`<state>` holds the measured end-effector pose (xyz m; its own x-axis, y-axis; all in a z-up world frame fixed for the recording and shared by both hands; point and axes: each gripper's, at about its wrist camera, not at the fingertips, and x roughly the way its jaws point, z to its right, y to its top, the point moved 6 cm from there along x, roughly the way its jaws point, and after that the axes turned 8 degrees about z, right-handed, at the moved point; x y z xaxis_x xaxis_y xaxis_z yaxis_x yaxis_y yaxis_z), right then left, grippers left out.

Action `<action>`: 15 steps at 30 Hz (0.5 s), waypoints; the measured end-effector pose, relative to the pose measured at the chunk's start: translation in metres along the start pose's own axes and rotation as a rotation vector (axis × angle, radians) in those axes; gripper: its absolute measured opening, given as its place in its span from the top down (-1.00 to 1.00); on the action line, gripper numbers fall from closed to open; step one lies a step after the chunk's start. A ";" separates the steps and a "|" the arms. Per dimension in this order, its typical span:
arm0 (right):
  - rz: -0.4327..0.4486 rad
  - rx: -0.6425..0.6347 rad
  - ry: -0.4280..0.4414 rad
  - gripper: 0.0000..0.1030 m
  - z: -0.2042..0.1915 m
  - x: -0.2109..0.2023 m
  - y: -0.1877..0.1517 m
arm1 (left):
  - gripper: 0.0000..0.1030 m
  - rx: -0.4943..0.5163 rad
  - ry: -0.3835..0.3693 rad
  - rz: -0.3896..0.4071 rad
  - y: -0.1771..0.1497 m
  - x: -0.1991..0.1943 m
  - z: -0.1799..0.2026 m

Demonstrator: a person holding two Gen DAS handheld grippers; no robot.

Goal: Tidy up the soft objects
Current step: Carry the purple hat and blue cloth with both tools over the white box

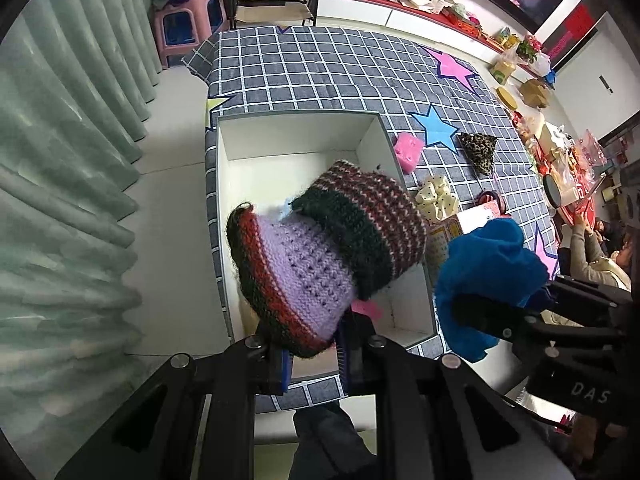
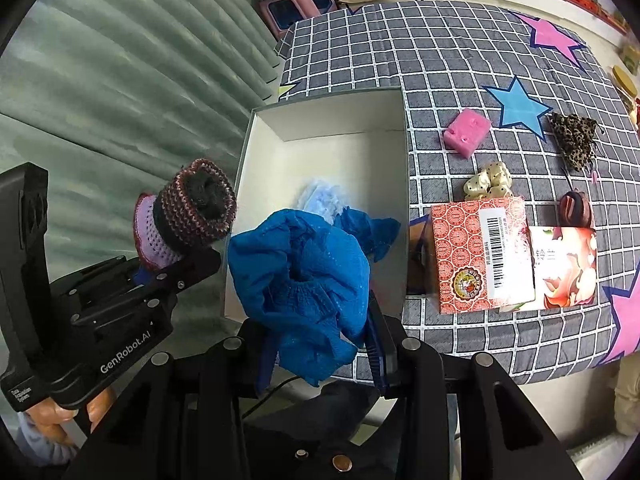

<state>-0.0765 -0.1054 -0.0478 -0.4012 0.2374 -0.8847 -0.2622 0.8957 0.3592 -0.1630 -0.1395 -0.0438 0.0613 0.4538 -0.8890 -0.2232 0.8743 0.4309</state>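
Two pairs of tongs, each carrying a soft item above an open white box (image 2: 320,120) that stands on the check-and-star tabletop (image 2: 440,60). The left tongs (image 1: 312,356) are pinched nearly closed on the brim of a knitted hat (image 1: 320,248), banded in lilac, red, dark green and a maroon-and-white stripe; it hangs over the box's near left part. The right tongs (image 2: 320,356) stand moderately narrow, gripping a bunched blue cloth (image 2: 304,276) with a fine, crinkled, slightly glossy weave, held over the near rim of the box. A pale blue fluffy item (image 2: 324,200) already lies inside.

Handling, as a judgement: both held pieces look light, limp and compressible. They should sag and drape from any hold, so a pinch on a thick fold or the ribbed brim is likely the surest, and a loose edge may snag on the box wall.

Still on the tabletop, right of the box: a pink sponge block (image 2: 467,132), a leopard-print fabric piece (image 2: 574,140), a cream dotted scrunchie (image 2: 489,182), and flat, stiff printed cartons (image 2: 480,256).
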 end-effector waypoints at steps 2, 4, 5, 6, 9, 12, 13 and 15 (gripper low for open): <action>0.005 0.003 0.001 0.24 0.001 -0.001 0.000 | 0.63 -0.003 0.005 -0.001 0.000 0.000 -0.002; 0.001 0.013 0.001 0.24 0.003 0.001 0.000 | 0.63 -0.009 0.005 -0.005 -0.002 0.002 -0.002; -0.006 0.017 0.002 0.24 0.004 0.002 -0.002 | 0.63 -0.013 0.006 -0.010 -0.003 0.004 -0.004; -0.015 0.021 0.003 0.24 0.005 0.004 -0.003 | 0.63 -0.018 0.005 -0.015 -0.004 0.005 -0.005; -0.035 0.016 -0.001 0.24 0.006 0.009 -0.006 | 0.63 -0.039 0.008 -0.037 -0.008 0.011 -0.010; -0.049 0.002 -0.004 0.24 0.005 0.012 -0.007 | 0.63 -0.050 0.011 -0.048 -0.010 0.013 -0.014; -0.053 -0.002 -0.005 0.24 0.004 0.013 -0.007 | 0.63 -0.050 0.011 -0.049 -0.011 0.014 -0.014; -0.062 -0.010 -0.005 0.24 0.003 0.016 -0.007 | 0.63 -0.048 0.008 -0.055 -0.012 0.015 -0.013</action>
<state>-0.0784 -0.1071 -0.0649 -0.3791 0.1834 -0.9070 -0.2954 0.9049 0.3064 -0.1720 -0.1452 -0.0643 0.0670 0.4040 -0.9123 -0.2661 0.8885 0.3739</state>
